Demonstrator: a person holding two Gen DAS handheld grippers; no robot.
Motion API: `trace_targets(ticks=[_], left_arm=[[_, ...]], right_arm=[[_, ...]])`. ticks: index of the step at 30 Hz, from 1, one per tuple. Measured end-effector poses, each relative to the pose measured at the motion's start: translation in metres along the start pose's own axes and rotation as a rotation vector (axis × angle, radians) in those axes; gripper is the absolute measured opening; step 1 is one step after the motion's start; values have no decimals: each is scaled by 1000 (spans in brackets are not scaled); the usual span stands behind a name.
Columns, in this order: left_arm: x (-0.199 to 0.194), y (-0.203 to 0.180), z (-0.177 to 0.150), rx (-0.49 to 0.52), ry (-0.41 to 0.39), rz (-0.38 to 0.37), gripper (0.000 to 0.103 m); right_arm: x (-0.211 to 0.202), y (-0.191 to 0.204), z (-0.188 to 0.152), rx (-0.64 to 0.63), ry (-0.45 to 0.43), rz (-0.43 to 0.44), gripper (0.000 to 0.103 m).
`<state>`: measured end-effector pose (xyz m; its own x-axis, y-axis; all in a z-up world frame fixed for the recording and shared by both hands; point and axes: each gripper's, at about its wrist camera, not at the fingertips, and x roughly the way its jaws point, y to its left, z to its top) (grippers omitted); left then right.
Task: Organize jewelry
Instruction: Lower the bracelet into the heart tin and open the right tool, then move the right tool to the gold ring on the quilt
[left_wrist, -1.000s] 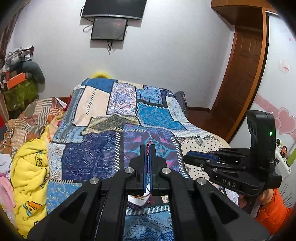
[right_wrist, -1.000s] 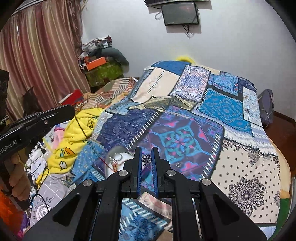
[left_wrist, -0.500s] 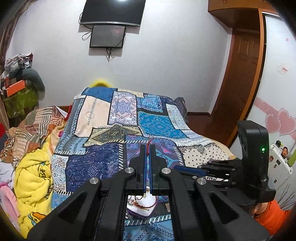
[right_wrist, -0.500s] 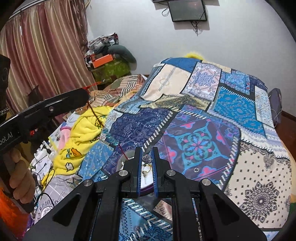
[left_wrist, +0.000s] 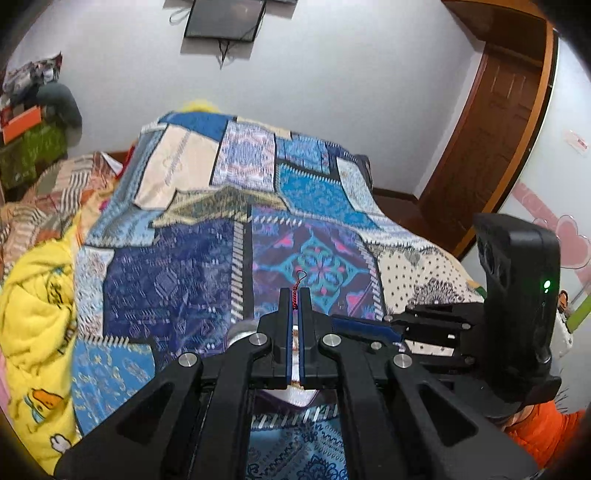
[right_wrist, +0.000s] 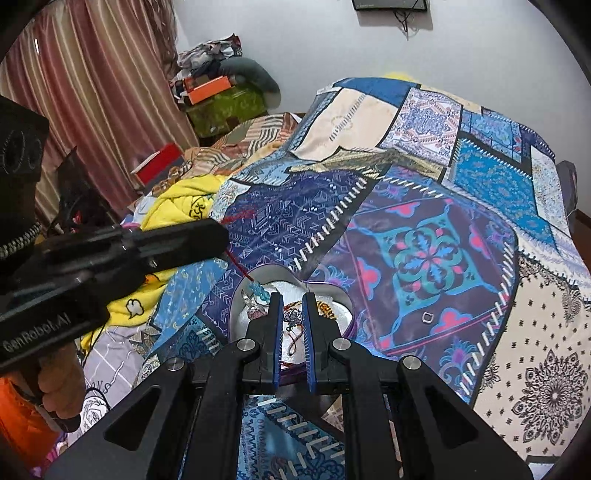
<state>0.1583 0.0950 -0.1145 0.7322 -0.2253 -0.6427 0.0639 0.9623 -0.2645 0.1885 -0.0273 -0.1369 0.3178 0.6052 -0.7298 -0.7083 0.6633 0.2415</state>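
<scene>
A heart-shaped tin (right_wrist: 334, 286) with a white lining sits on the patchwork quilt and holds several pieces of jewelry. My left gripper (left_wrist: 294, 295) is shut on a red cord (left_wrist: 295, 291); in the right wrist view the cord (right_wrist: 240, 267) hangs from it down to a blue bead charm (right_wrist: 258, 290) in the tin. My right gripper (right_wrist: 292, 302) is shut on a silver ornament (right_wrist: 293, 316) and hovers just above the tin. A small silver ring (right_wrist: 427, 316) lies on the quilt to the right of the tin.
The patchwork quilt (right_wrist: 424, 206) covers the bed. A yellow blanket (left_wrist: 33, 310) lies bunched at its left side. Clutter and boxes (right_wrist: 214, 88) stand by the curtain. A wooden door (left_wrist: 487, 147) is at the far right.
Both grippers have come down closer to the tin. The red cord's charm now reaches into the tin. The right gripper's jaws stand slightly wider around the ornament.
</scene>
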Motion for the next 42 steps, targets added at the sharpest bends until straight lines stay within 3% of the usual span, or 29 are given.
trace_targets(ticks=[25, 27, 33, 37, 42], left_arm=[[30, 21, -25, -7, 125, 57, 2], [28, 21, -25, -6, 123, 65, 3], [16, 19, -21, 2, 95, 93, 22], [7, 14, -16, 9, 76, 103, 23], [-2, 2, -14, 22, 62, 100, 24]], right_arm=[[26, 4, -4, -9, 102, 17, 10], [23, 4, -3, -4, 100, 17, 13], [4, -1, -2, 11, 61, -7, 17], [-14, -8, 0, 27, 23, -44, 21], [-39, -23, -3, 56, -28, -100, 37]])
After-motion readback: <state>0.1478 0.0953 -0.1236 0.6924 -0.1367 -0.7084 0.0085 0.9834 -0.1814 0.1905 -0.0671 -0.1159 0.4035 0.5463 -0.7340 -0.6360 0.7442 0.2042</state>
